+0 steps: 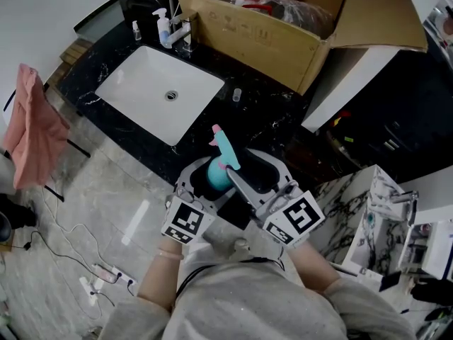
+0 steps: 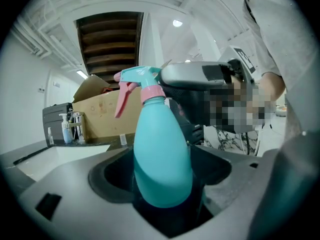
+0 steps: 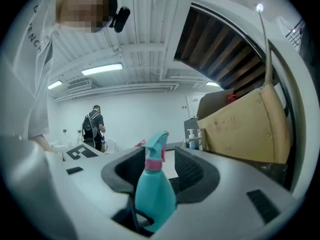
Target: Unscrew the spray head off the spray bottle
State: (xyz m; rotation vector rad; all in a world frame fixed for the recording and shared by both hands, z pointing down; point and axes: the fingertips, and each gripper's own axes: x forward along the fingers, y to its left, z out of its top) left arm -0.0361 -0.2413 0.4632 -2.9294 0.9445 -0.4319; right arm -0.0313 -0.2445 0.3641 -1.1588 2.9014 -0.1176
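Black marble worktop (image 1: 283,112) with a white sink (image 1: 152,94) and a cardboard box (image 1: 269,41) lies below the teal spray bottle (image 1: 218,176), which is held upright in the air by its near edge. Left tongs (image 2: 162,171) clamp the bottle's body, while the right tongs (image 3: 160,166) stand wide either side of its spray head (image 3: 156,143), pads clear.

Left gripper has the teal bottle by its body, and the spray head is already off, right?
No. The left gripper does hold the bottle by its body, but the spray head is still on its neck, as the left gripper view shows.
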